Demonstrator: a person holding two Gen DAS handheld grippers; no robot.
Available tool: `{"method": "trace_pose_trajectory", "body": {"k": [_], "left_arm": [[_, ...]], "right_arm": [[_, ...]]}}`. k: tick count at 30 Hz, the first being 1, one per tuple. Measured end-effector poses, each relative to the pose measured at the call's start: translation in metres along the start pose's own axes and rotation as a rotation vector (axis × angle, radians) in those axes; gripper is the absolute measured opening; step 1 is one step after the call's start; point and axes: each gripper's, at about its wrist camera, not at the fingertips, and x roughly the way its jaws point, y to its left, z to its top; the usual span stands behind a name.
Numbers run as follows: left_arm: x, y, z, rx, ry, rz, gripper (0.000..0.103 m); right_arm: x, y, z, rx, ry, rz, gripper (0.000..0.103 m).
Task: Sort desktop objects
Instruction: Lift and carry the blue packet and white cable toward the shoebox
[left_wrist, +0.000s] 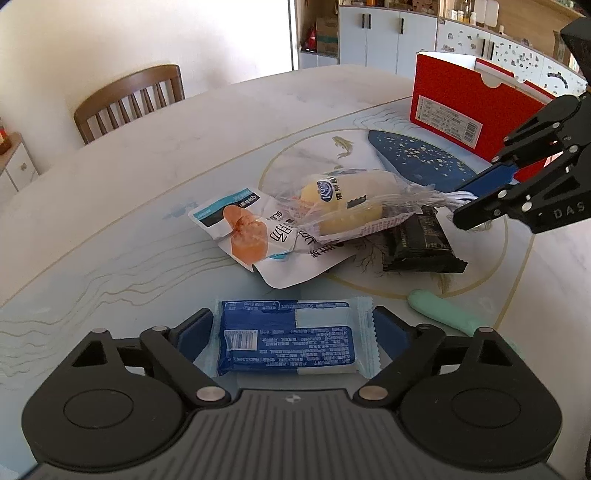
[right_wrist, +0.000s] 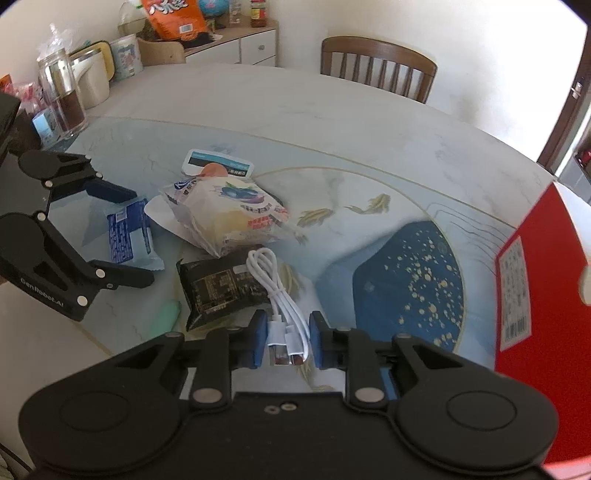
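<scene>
The red box runs off the right wrist picture's edge. The mint-green item is partly hidden behind the left hand-held gripper; possibly a case. The black packet print is too small to read.

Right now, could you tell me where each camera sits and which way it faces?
Left wrist: on the left gripper, angled down at the table; its fingers straddle the blue packet, with the right gripper at the right edge.
Right wrist: on the right gripper, angled down; its pads flank the white cable, left gripper at left.
Shared: bread packet, black packet, red box, chair.
</scene>
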Motion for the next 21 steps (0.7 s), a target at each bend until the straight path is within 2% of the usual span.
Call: {"method": "trace_pose_trajectory", "body": {"k": [6, 11, 21], "left_arm": [[-0.007, -0.005, -0.003, -0.008, -0.013, 0.040, 0.078], [-0.012, -0.007, -0.005, -0.041, -0.007, 0.058, 0.077], [-0.029, -0.006, -0.009, -0.132, -0.013, 0.039, 0.076]], "right_arm": [[-0.008, -0.003, -0.006, 0.052, -0.002, -0.020, 0.023], [-0.015, -0.005, -0.011, 0.078, -0.007, -0.044, 0.022], [-0.035, -0.012, -0.023, 0.128, -0.023, -0.063, 0.021]]}}
